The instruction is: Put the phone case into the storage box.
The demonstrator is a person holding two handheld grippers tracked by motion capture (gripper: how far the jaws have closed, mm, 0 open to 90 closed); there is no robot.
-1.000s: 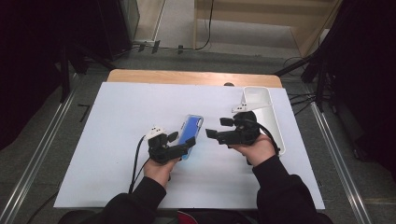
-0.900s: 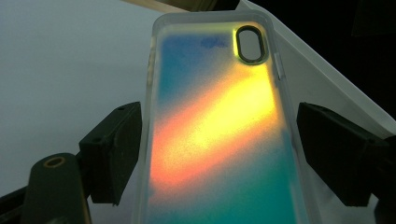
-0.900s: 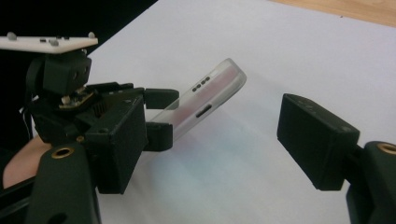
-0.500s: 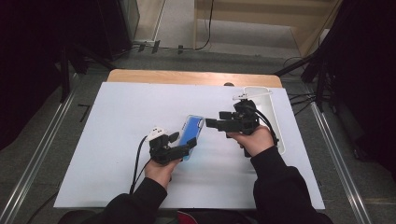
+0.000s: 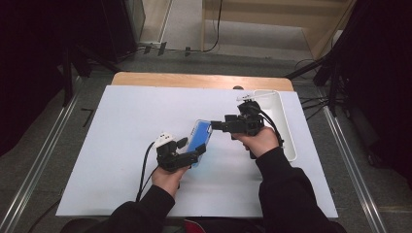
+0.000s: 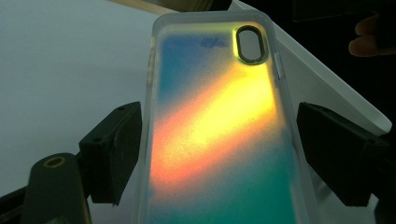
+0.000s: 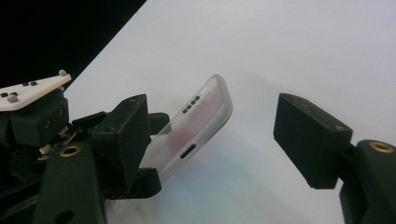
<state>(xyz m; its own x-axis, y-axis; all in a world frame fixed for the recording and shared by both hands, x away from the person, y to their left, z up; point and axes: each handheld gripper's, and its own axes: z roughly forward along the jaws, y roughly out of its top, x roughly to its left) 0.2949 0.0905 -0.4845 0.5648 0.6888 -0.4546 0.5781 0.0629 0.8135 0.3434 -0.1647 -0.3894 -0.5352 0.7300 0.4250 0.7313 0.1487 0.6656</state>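
Observation:
A translucent phone case (image 5: 200,136) with blue, yellow and green sheen is held tilted above the white table top. My left gripper (image 5: 194,156) is shut on its lower end, and the pads press both long edges of the case (image 6: 215,140) in the left gripper view. My right gripper (image 5: 217,126) points left at the case's upper end, open. In the right gripper view the case's end (image 7: 201,121) with its port and speaker holes lies close to the left jaw, and the right jaw stands well apart from it.
A long white tray (image 5: 286,126) lies at the table's right side, just behind the right hand; its edge (image 6: 327,88) runs beside the case. The white sheet (image 5: 121,126) covers the table, with a wooden strip (image 5: 194,80) at the far edge.
My right gripper has moved left, away from the tray, up to the case's upper end. The left gripper and the case have stayed put.

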